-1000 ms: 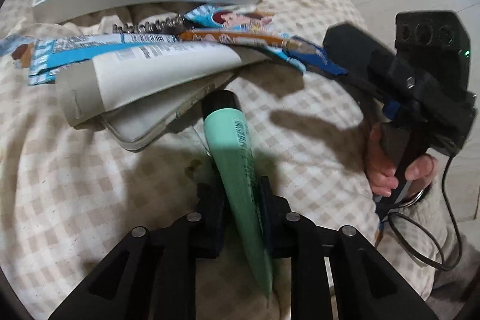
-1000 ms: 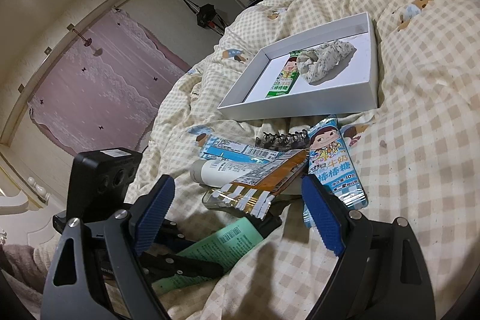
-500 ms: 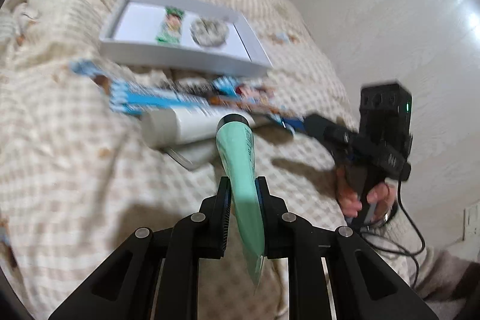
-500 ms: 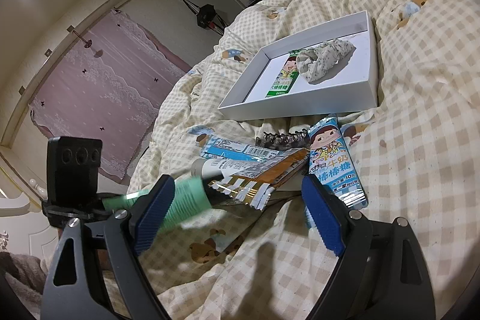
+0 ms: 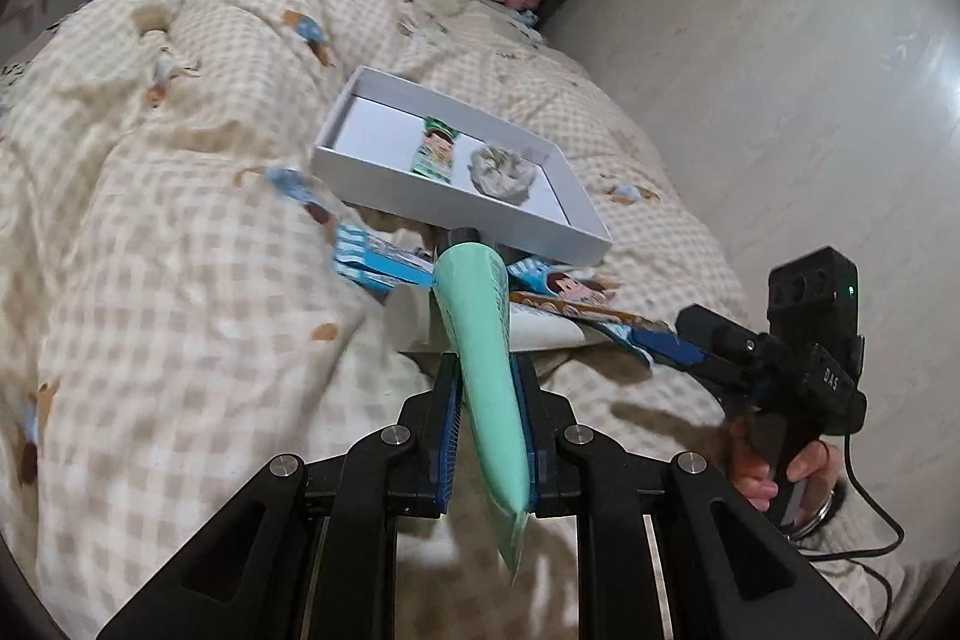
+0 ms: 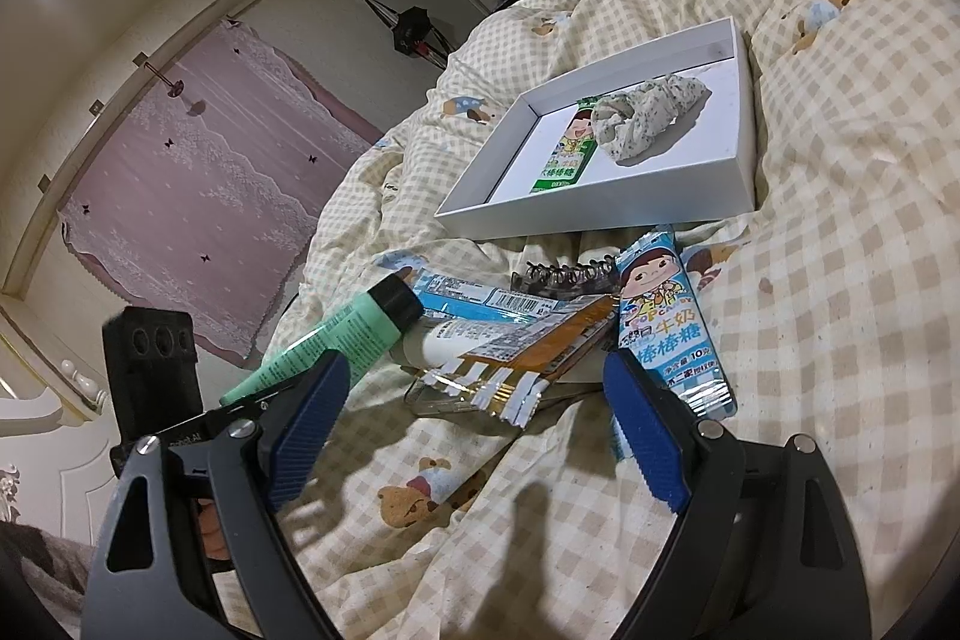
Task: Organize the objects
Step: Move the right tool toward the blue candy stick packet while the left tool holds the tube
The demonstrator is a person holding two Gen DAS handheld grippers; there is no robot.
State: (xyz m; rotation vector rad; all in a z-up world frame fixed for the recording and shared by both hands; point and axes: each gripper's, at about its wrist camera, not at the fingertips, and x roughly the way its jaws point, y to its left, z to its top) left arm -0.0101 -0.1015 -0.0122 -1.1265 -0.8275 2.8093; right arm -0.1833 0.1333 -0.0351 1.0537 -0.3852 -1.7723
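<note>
My left gripper (image 5: 486, 388) is shut on a mint-green tube (image 5: 480, 340) with a black cap and holds it in the air above the bed; the tube also shows in the right wrist view (image 6: 336, 340). A white shallow box (image 5: 456, 214) lies beyond it, holding a green candy pack (image 5: 435, 151) and a pale scrunchie (image 5: 501, 166). In front of the box lies a pile: a white tube (image 6: 456, 346), a blue candy pack (image 6: 666, 328), an orange wrapper (image 6: 540, 358), a black hair clip (image 6: 564, 274). My right gripper (image 6: 474, 430) is open and empty, low over the pile's near side.
Everything lies on a cream checked quilt (image 6: 840, 280) with soft folds. The bare floor (image 5: 780, 40) is to the right of the bed in the left wrist view. A pink curtain (image 6: 198, 184) hangs behind the bed in the right wrist view.
My left gripper has lifted the green tube off the pile, up and back from the bed. My right gripper has stayed nearly still and open.
</note>
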